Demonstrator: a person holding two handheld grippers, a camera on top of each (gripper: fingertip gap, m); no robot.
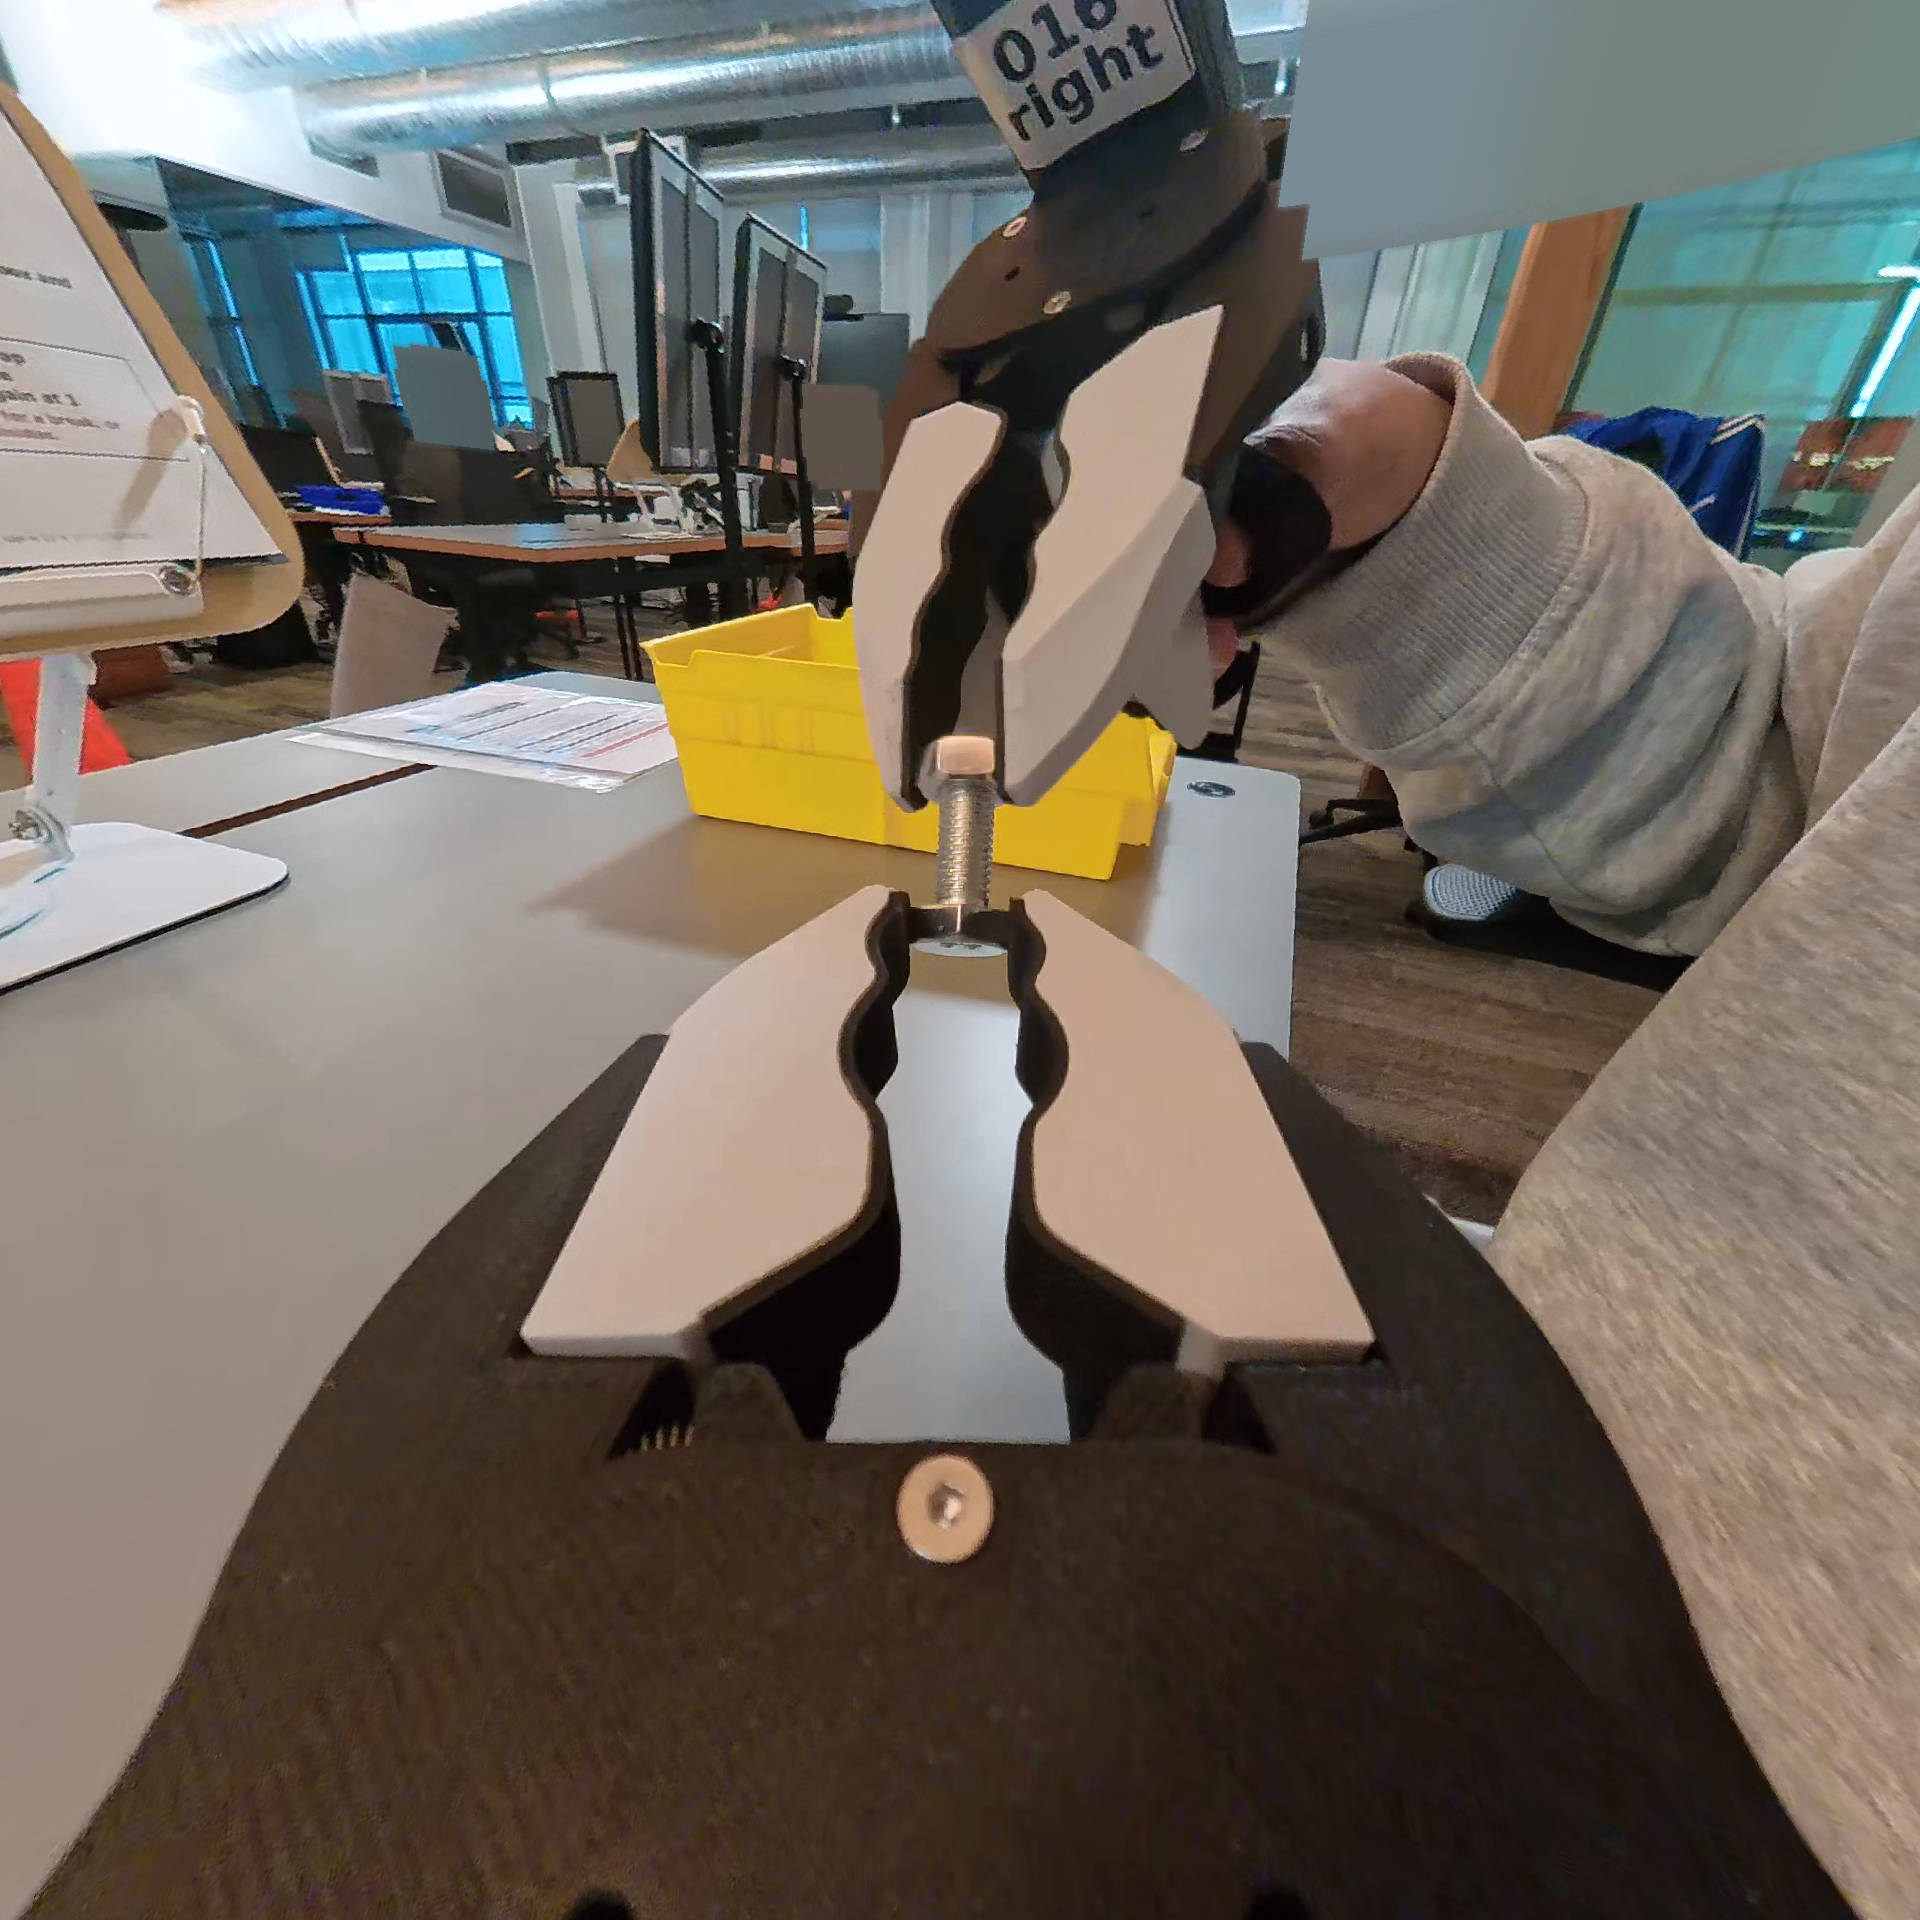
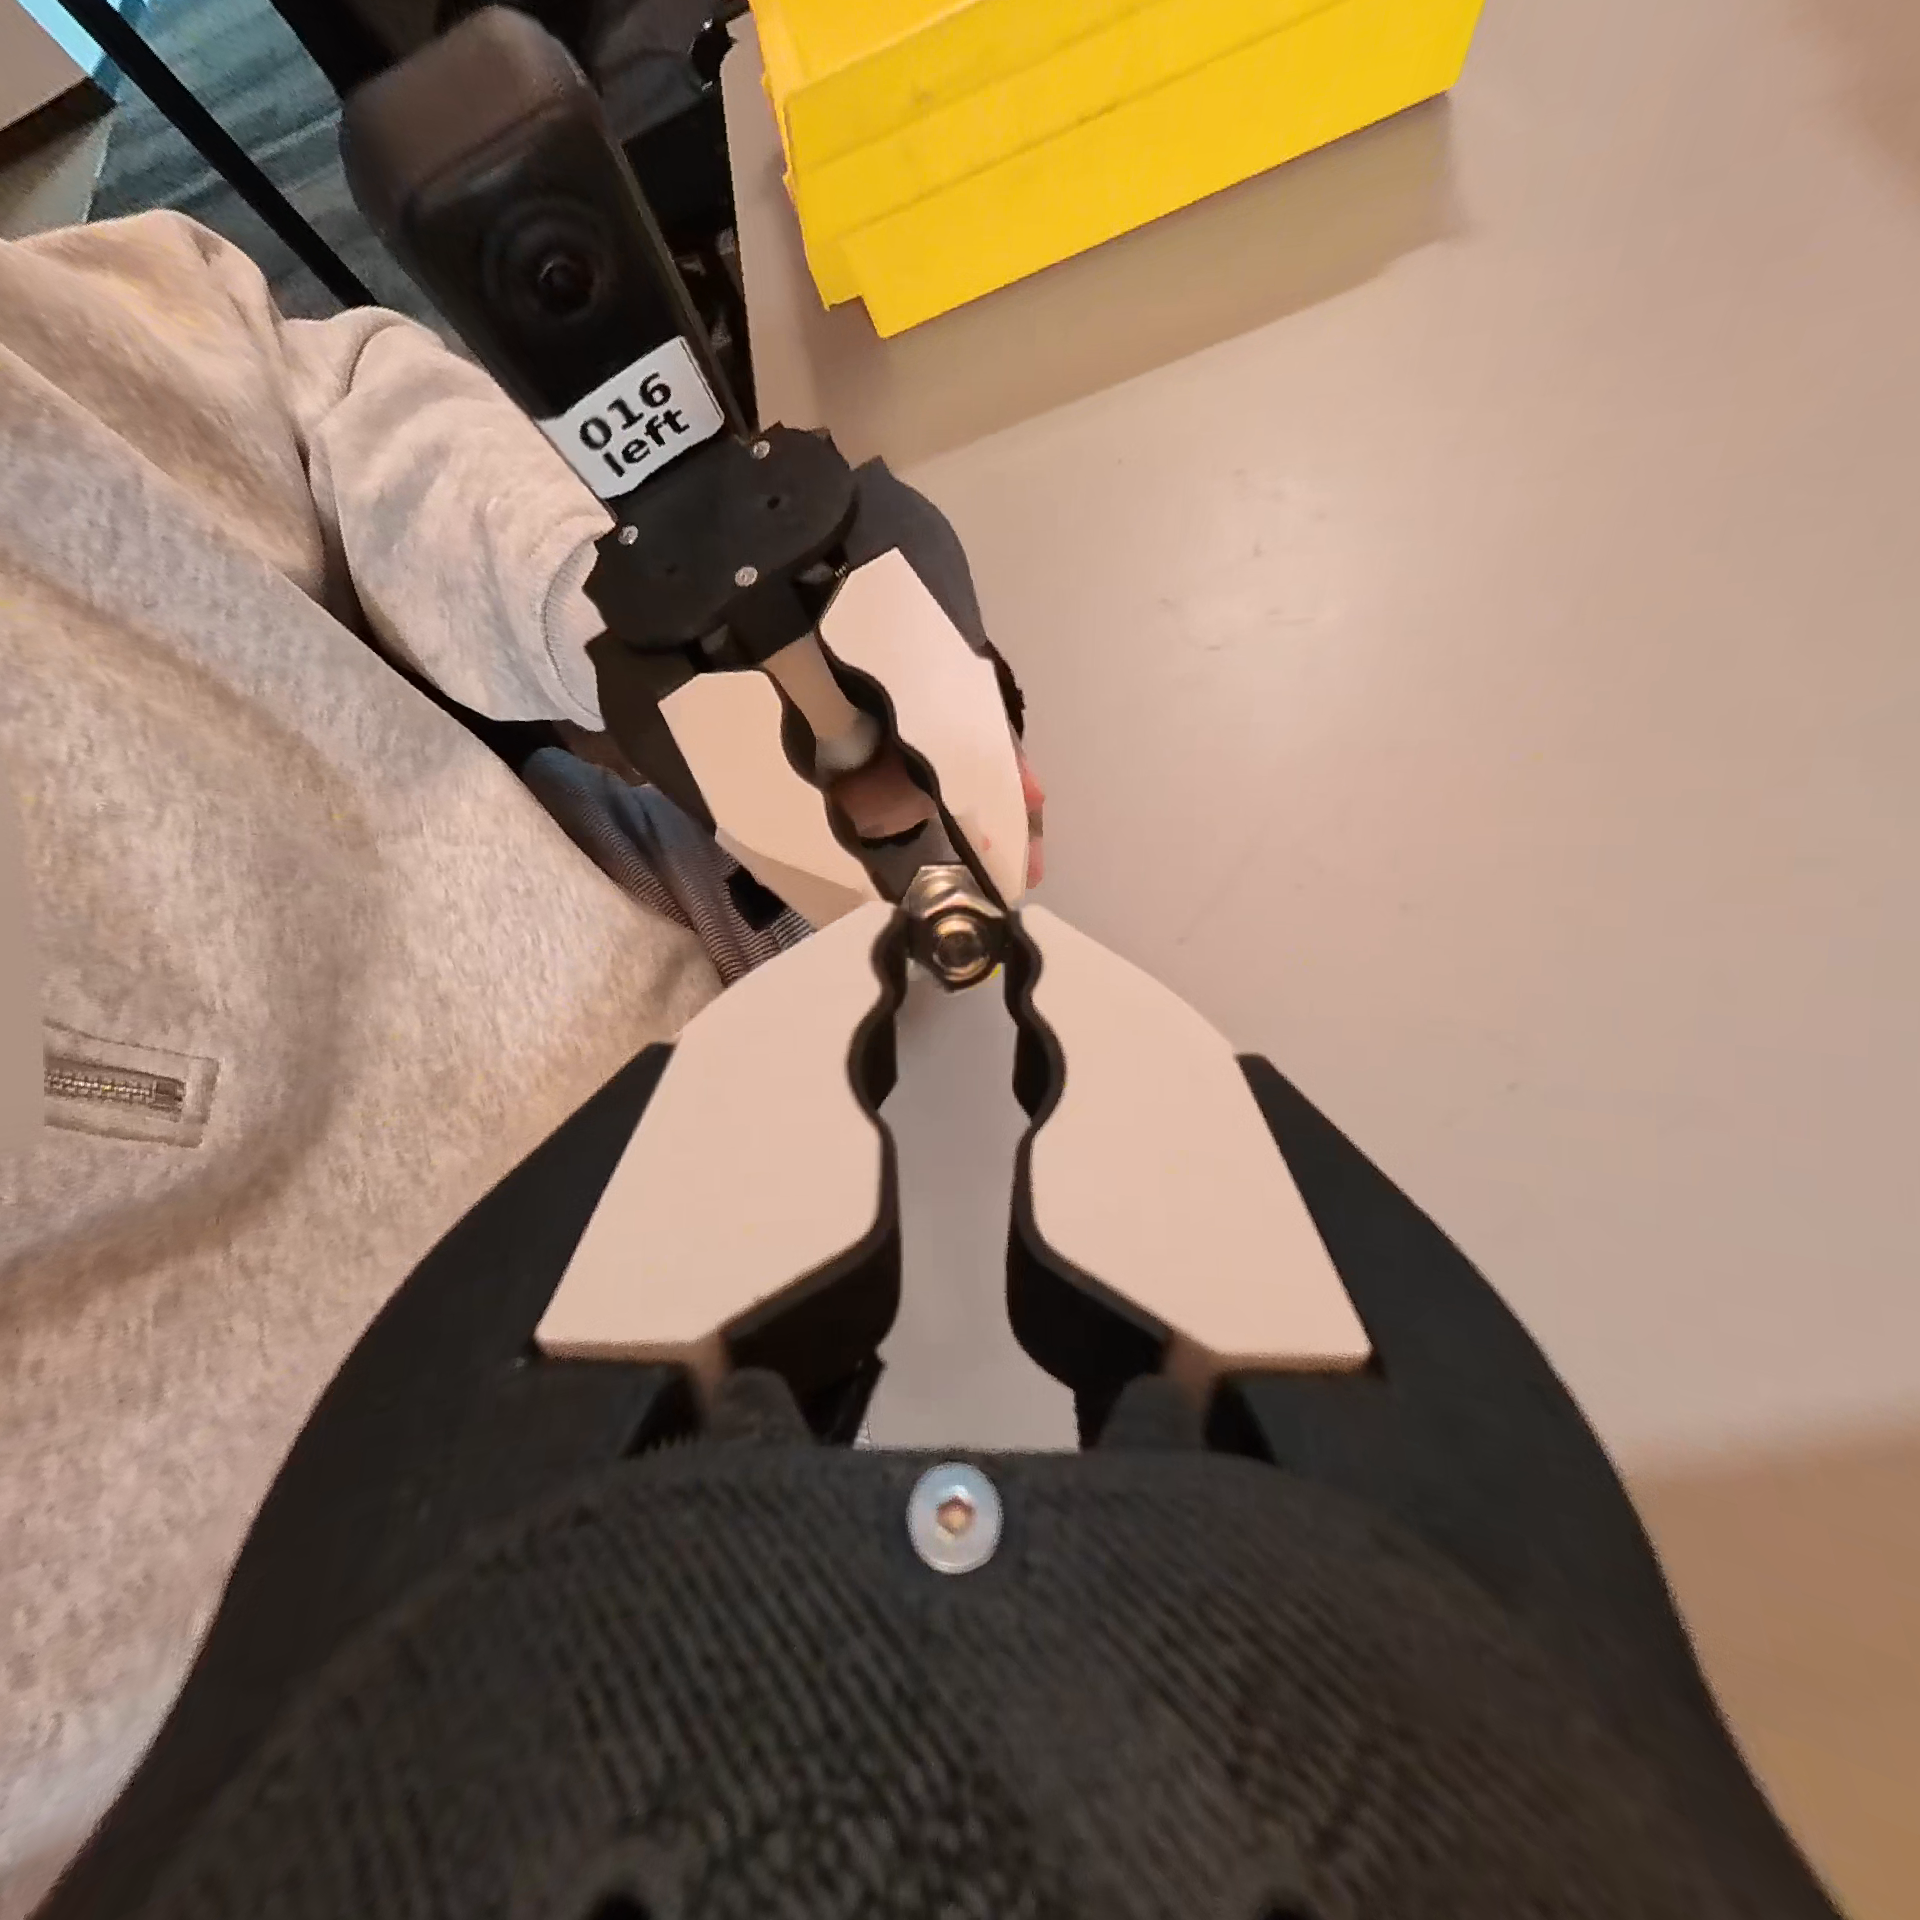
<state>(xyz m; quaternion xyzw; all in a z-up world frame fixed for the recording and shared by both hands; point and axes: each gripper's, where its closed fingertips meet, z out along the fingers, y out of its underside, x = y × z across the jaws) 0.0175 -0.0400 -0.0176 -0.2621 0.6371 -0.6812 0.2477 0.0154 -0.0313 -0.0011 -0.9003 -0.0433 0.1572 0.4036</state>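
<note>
The left gripper point(image 1: 956, 920) pinches a nut point(image 1: 954, 922) and the right gripper point(image 2: 961, 951) a stiff, slippery steel bolt point(image 1: 964, 831) by its head, above the worktop point(image 1: 416, 987).

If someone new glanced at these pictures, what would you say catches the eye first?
Most striking is the threaded metal bolt held upright above the grey table. The left gripper clamps its lower end at the hex head, and the right gripper closes on the nut at its top. Behind them, a bright yellow bin stands on the table.
</note>
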